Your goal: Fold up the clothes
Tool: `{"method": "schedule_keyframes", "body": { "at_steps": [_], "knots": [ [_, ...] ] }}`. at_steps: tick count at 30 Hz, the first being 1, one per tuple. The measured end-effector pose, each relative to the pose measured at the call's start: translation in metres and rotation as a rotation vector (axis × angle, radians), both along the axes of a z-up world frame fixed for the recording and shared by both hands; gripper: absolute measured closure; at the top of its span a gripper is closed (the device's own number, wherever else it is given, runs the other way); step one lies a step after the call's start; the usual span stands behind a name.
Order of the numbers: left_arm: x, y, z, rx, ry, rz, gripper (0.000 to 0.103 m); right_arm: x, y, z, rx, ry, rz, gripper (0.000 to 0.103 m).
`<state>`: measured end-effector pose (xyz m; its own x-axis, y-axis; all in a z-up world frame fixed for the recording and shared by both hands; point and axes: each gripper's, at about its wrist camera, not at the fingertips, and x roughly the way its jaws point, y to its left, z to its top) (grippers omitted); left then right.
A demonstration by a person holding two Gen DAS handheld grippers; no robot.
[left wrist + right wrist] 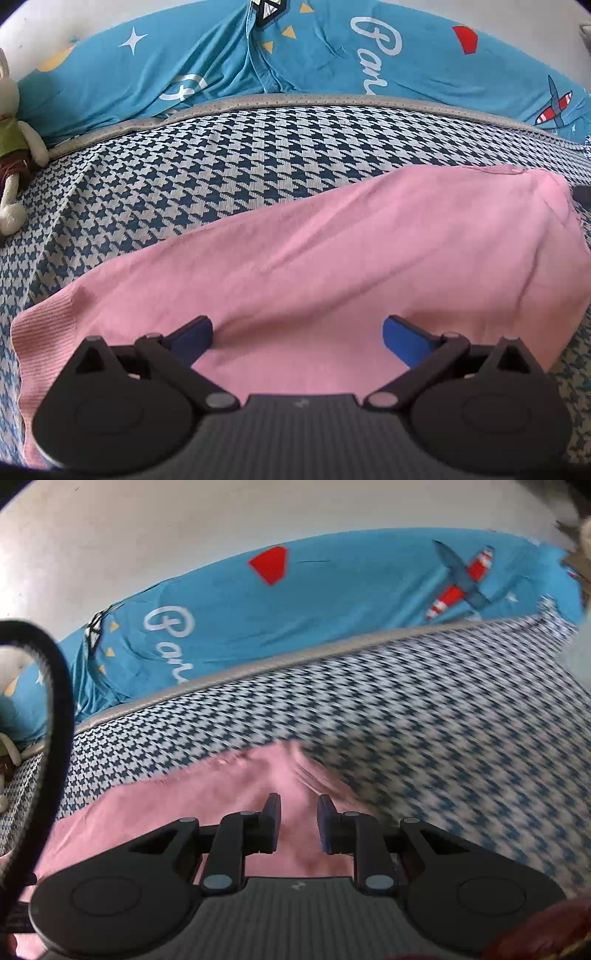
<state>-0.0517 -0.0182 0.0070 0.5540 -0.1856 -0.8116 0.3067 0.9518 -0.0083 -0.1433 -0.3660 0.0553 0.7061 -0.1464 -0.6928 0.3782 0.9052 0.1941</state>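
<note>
The left gripper [297,334] is angling downward with its blue-padded fingers [404,339] spread wide apart, nothing pinched between them. The right gripper [298,821] is also tilting downward, rolled to one side, its jaws standing narrowly apart with a clear gap showing between the pads.

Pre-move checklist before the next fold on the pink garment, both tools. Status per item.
1. Left tool open and empty: ok, pads wide apart above the pink garment.
2. Right tool released: ok, narrow gap, no cloth pinched.
3. Garment flat: not ok, a ridge bunches ahead of the right tool.
4. Bedspread around the garment free: ok.
5. Stuffed toy out of the way: ok, at the far edge.
6. Black cable clear: cannot tell.
</note>
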Motion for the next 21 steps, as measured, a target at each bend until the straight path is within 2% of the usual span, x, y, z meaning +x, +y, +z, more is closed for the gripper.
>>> {"method": "schedule_keyframes", "body": {
  "at_steps": [6, 12, 16, 21],
  "knots": [
    [-0.011, 0.002, 0.008, -0.020, 0.001, 0.000, 0.000, -0.035, -0.018, -0.004, 0.052, 0.039, -0.106, 0.073],
    [-0.029, -0.002, 0.006, -0.028, 0.015, -0.003, 0.000, -0.040, -0.030, -0.010, 0.069, 0.046, -0.176, 0.070],
    [-0.042, -0.008, 0.004, -0.007, -0.001, -0.017, 0.000, -0.034, -0.033, -0.018, 0.114, 0.065, -0.164, 0.069],
    [-0.050, -0.012, 0.004, -0.003, -0.010, -0.032, 0.000, -0.025, -0.029, -0.025, 0.125, 0.098, -0.129, 0.069]
  ]
}}
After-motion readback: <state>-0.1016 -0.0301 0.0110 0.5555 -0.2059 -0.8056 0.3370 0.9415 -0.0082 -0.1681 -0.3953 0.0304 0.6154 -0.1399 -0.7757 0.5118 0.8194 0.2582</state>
